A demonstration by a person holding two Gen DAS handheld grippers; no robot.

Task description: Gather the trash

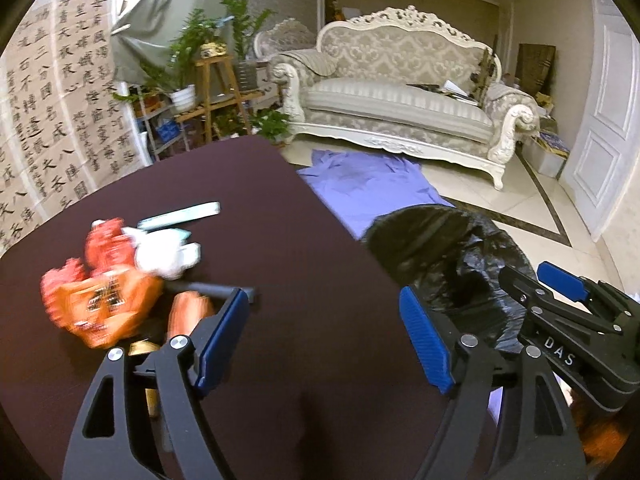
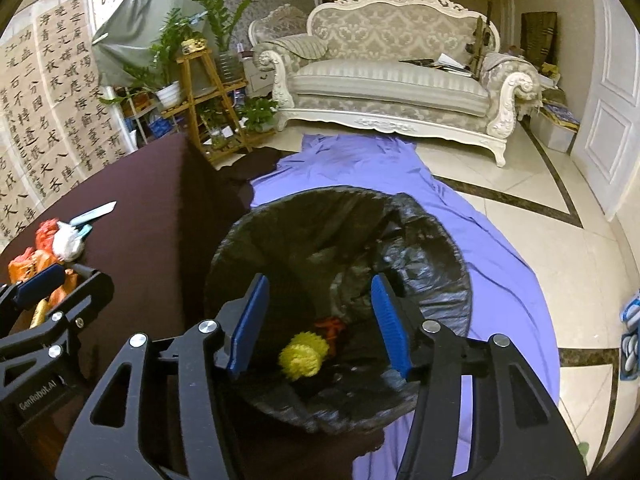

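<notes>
A bin lined with a black bag (image 2: 424, 264) stands beside the dark table (image 1: 280, 208); it also shows in the left wrist view (image 1: 452, 248). A yellow spiky ball (image 2: 302, 356) and an orange scrap (image 2: 330, 326) lie inside it. My right gripper (image 2: 320, 320) is open and empty above the bin's mouth. My left gripper (image 1: 324, 320) is open and empty over the table. To its left lie orange wrappers (image 1: 104, 304), a crumpled white tissue (image 1: 164, 256), a pale flat strip (image 1: 180, 214) and a gold item (image 1: 144, 348).
A purple cloth (image 2: 480, 240) covers the floor under the bin. A white ornate sofa (image 2: 392, 80) stands at the back, a plant stand (image 2: 208, 92) to its left and a white door (image 2: 608, 112) at the right. Calligraphy sheets (image 1: 52, 120) hang at the left.
</notes>
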